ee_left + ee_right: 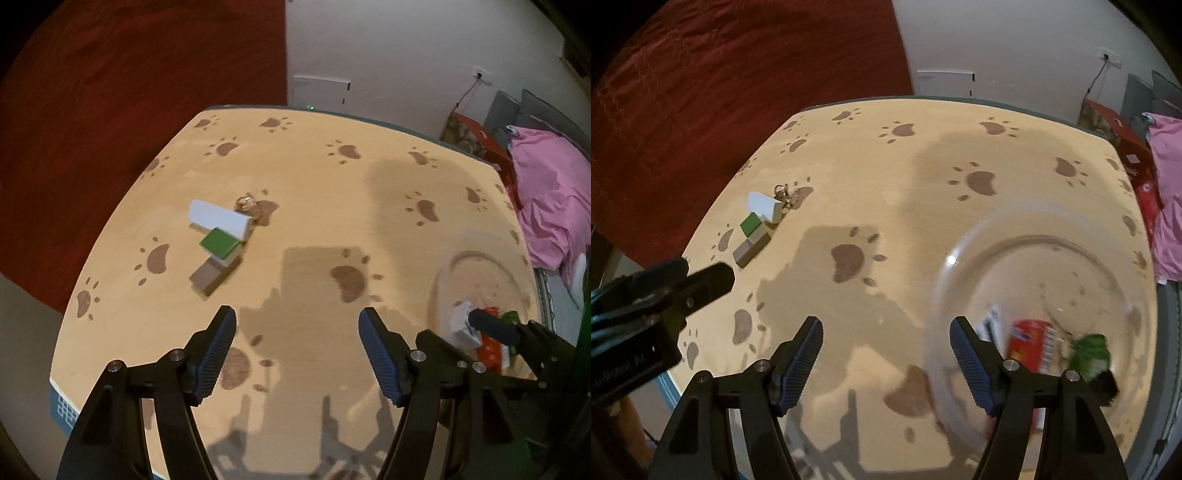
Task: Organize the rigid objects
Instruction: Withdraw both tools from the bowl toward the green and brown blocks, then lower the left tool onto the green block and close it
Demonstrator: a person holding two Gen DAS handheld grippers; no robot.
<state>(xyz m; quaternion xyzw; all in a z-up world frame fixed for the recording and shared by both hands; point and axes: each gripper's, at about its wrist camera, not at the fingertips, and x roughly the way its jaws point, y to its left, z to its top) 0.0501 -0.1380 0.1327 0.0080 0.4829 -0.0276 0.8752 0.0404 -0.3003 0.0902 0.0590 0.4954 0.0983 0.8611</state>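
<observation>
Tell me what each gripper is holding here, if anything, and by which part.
Nothing is held. The left gripper and right gripper both hang over the paw-print tablecloth with jaws apart and nothing between them.

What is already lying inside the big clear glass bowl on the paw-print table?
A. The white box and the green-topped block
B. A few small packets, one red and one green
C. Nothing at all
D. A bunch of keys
B: through the clear glass bowl a red packet and a green packet show, while the white box and green-topped block lie far off on the table.
</observation>
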